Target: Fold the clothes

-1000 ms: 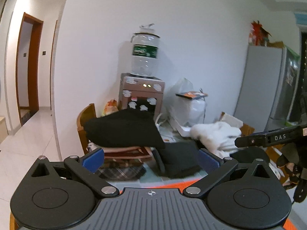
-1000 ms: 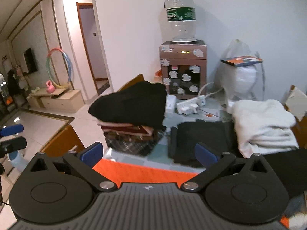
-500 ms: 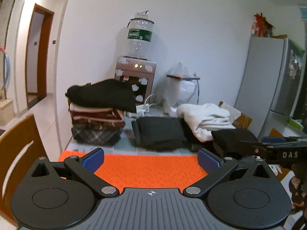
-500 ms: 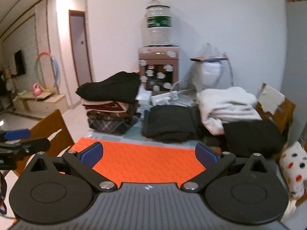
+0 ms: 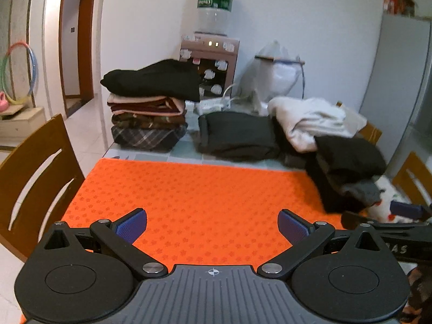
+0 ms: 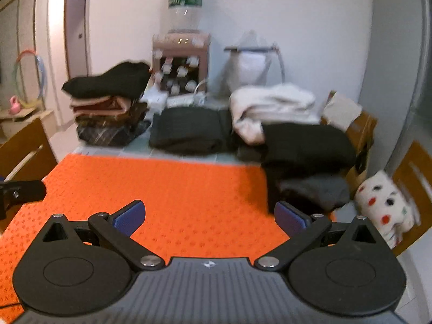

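An orange mat (image 5: pixel 194 189) (image 6: pixel 167 189) covers the near table. A folded stack (image 5: pixel 151 105) (image 6: pixel 108 108) topped by a black garment sits at the far left. A dark folded garment (image 5: pixel 237 135) (image 6: pixel 189 129) lies mid-back, and a white garment (image 5: pixel 307 118) (image 6: pixel 270 102) lies behind a loose black and grey pile (image 5: pixel 348 172) (image 6: pixel 307 162) at the right. My left gripper (image 5: pixel 213 226) is open over the mat, holding nothing. My right gripper (image 6: pixel 210 218) is open too, its right finger close to the pile. Its tip shows as a right gripper (image 5: pixel 405 210) in the left view.
Wooden chairs stand at the left (image 5: pixel 32 178) and right (image 6: pixel 413 189). A white spotted soft item (image 6: pixel 383 205) lies at the table's right edge. A water dispenser (image 5: pixel 210 54), a plastic bag (image 5: pixel 278 75) and a grey fridge (image 5: pixel 399 94) stand behind the table.
Both grippers have pulled back and tilted down from the far clothes, so the orange mat now fills the near view. Both stayed open.
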